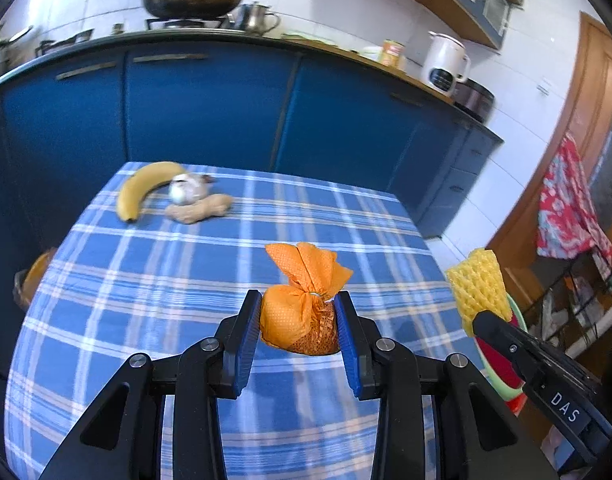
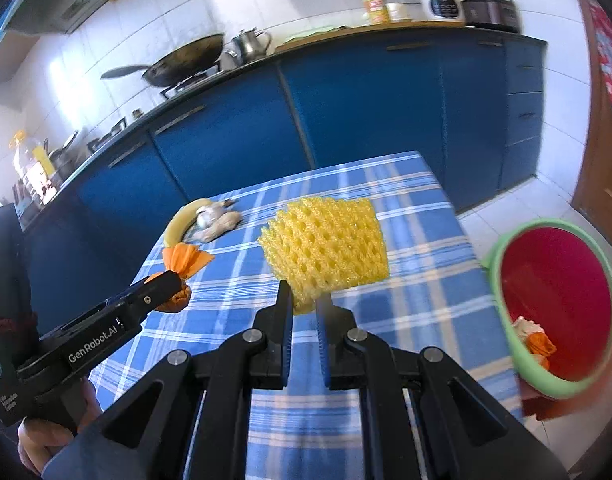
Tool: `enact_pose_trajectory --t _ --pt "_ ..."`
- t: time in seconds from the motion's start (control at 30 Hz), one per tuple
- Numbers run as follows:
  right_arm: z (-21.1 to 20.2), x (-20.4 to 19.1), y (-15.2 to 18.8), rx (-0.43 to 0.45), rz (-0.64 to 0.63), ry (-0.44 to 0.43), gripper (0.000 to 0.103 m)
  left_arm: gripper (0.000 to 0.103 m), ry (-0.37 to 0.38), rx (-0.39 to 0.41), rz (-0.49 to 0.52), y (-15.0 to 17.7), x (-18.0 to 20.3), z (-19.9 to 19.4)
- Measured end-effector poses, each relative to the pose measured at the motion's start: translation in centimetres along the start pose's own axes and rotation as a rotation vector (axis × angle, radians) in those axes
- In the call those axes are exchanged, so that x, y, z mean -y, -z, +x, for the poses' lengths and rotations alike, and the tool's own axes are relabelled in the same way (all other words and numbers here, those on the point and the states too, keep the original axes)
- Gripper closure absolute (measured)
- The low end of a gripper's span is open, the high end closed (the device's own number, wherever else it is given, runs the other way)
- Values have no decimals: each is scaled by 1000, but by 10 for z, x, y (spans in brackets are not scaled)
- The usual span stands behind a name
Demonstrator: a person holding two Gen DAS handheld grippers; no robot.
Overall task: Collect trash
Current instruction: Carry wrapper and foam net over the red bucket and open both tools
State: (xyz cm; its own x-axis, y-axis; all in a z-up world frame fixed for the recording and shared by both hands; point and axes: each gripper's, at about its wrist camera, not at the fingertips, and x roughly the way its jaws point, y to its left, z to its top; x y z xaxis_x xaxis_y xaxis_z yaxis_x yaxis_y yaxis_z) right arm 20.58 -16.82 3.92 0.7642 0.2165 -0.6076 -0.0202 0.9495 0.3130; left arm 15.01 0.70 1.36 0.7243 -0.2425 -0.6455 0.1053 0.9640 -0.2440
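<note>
Left wrist view: the left tongs (image 1: 298,322) pinch an orange tied pouch (image 1: 300,320) low on the checked counter (image 1: 146,280); whether it is lifted is unclear. The right tongs (image 2: 306,306) pinch the yellow foam fruit net (image 2: 329,248) by its corner, raised, probably to carry it to the red bin (image 2: 561,304) beside the counter.

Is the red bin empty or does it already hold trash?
Not empty: the red bin holds some orange and white scraps at its bottom.
</note>
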Motion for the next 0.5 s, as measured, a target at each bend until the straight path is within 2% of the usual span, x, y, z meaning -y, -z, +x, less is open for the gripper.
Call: enact_pose_trajectory --t 0.5 --pt "-44 105 11 50 164 95 90 65 87 -52 154 5 100 26"
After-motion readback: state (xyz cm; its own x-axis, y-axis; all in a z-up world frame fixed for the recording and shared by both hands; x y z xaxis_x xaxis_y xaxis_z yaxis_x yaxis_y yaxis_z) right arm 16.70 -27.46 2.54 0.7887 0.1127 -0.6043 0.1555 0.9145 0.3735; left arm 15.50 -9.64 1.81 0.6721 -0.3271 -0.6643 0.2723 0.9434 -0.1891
